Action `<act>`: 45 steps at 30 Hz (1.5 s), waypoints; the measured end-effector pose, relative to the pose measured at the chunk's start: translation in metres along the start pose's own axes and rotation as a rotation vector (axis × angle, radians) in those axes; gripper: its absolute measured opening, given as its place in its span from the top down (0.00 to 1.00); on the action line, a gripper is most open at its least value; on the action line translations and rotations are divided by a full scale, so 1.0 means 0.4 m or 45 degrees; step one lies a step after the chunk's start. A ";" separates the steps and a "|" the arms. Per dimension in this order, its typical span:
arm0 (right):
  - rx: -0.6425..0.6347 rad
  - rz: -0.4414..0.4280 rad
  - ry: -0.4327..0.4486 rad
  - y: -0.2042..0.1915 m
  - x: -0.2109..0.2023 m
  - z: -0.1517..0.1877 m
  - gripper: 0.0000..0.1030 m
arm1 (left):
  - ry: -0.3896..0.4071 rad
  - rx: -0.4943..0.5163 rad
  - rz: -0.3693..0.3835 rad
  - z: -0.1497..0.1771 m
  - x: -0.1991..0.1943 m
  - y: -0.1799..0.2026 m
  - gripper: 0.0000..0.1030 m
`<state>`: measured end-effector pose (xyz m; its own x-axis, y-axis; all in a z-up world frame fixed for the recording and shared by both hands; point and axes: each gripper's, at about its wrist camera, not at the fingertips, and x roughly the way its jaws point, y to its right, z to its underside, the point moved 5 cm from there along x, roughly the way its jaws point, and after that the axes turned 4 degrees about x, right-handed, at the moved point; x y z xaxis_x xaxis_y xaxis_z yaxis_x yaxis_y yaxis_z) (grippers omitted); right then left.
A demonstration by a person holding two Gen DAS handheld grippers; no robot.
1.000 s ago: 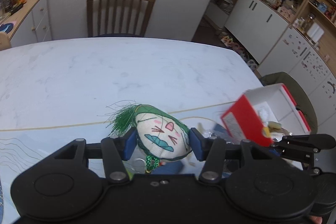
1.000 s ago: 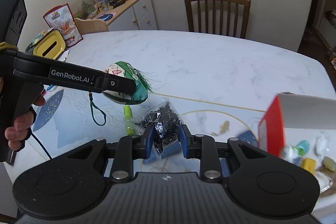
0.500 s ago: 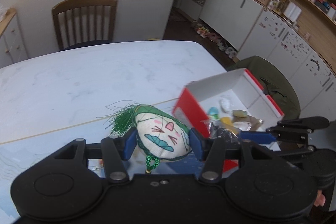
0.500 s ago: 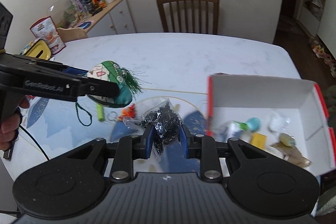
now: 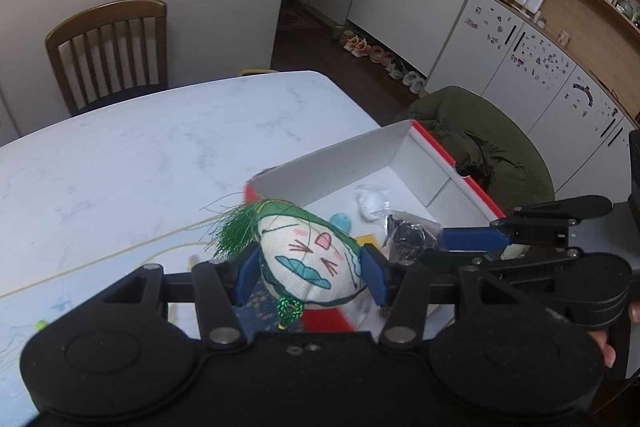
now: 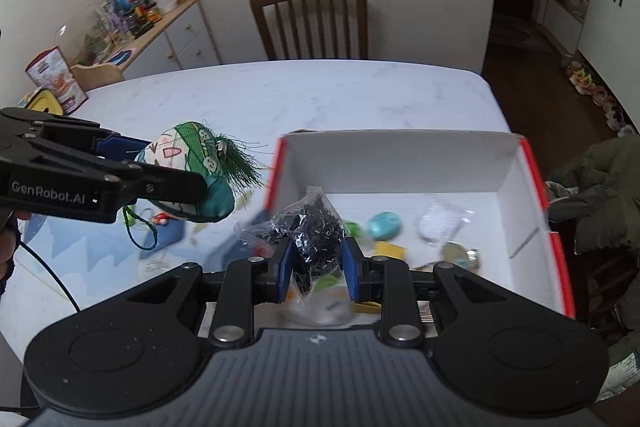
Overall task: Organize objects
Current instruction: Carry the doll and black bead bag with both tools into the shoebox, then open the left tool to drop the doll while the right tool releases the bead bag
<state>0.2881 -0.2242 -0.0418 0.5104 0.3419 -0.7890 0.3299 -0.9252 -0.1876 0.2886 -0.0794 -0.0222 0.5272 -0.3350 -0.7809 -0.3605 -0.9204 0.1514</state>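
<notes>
A: Quick status? Left gripper first.

B: Its fingers are clamped on the stuffed doll head, painted face, green tassel. It's held in the air, just outside the near-left corner of the red-and-white box, above the bench.

A: Right gripper?

B: Fingers narrow, pinching a clear bag of small black pieces. The bag hangs over the box's near edge, above the interior. Already in the box: a teal egg-shaped thing, a white packet, a yellow piece, some others too blurred to name.

A: Risks?

B: My read: both grippers head for the same box and sit close together, so they could knock into each other if they go in together. The doll's green cord loop dangles below and could snag on the box wall or drag it. The box looks light and open-topped, so a bump on its left wall may shove it toward the bench edge on the right.

A: And the bag?

B: Slippery plastic, pinched at one bunched spot. It could slide out early and land on the rim rather than inside.
</notes>
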 end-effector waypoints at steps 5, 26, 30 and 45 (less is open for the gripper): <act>0.036 0.031 -0.005 0.096 0.009 0.000 0.75 | -0.025 0.018 0.008 -0.028 0.057 0.061 0.49; 0.061 0.132 -0.134 0.313 0.186 0.020 0.75 | -0.227 0.052 -0.053 -0.061 0.355 0.173 0.49; 0.052 0.132 -0.158 0.326 0.216 0.021 0.75 | -0.252 0.044 -0.059 -0.051 0.395 0.166 0.49; 0.006 0.099 -0.182 0.332 0.261 -0.013 0.75 | -0.321 -0.036 -0.057 -0.034 0.469 0.138 0.48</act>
<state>0.3893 -0.3105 -0.1459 0.4159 0.2427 -0.8764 0.2896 -0.9489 -0.1253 0.3779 -0.1958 -0.1522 0.3325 -0.2365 -0.9130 -0.3181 -0.9395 0.1275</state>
